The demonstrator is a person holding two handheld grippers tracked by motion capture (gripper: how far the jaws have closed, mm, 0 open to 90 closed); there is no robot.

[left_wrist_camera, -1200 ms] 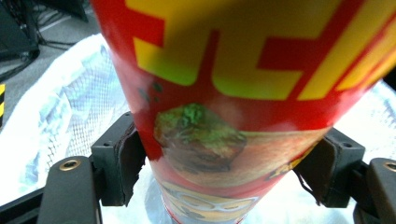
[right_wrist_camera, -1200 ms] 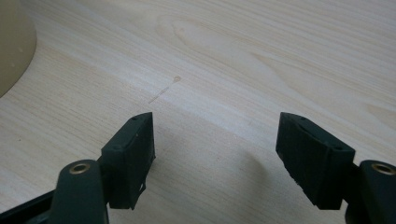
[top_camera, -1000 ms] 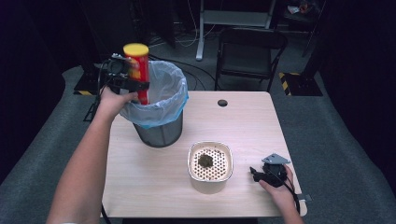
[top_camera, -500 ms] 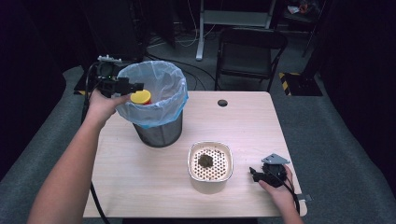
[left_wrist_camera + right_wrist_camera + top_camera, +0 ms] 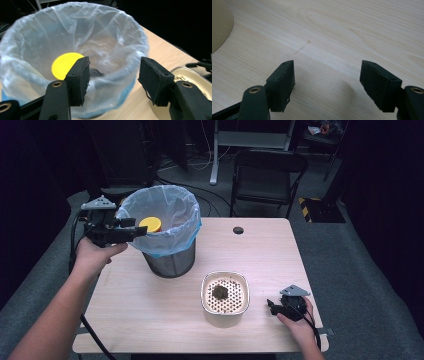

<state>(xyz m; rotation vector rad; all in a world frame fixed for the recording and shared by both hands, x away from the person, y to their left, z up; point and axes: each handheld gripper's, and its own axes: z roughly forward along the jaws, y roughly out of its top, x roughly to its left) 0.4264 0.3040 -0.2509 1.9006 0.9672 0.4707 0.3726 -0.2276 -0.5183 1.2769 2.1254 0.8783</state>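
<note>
Two tongs in play, one per hand. Starting with the left gripper point(image 5: 139, 228): it hangs level at the left rim of the trash bin point(image 5: 170, 265), pointing in over the opening, and in the left gripper view its jaws are clearly spread apart with nothing between them, just the bag behind the gap. The right gripper point(image 5: 271, 306) sits low over the table point(image 5: 150, 305) near the front right corner, well apart from the bin; the right gripper view shows its jaws also spread wide with only bare wood grain between them, so it's holding nothing either. Now the main thing, the canister point(image 5: 150, 224): it's down inside the bin, on the side nearest the left gripper, and pretty much all you can see is its round yellow lid point(image 5: 65, 64) facing up and a bit toward that gripper. So the long axis runs more or less top to bottom with the lid end up, but the body is hidden in the bag and I can't tell how far it leans. Count-wise: one canister, one mesh bin with one pale blue plastic liner point(image 5: 112, 32) folded over the rim, one cream perforated container point(image 5: 205, 292) sitting between the bin and the right gripper, one dark lump point(image 5: 220, 292) lying in the middle of it, one small round hole point(image 5: 238, 230) near the table's far edge, and one black chair point(image 5: 270, 170) behind the table.
</note>
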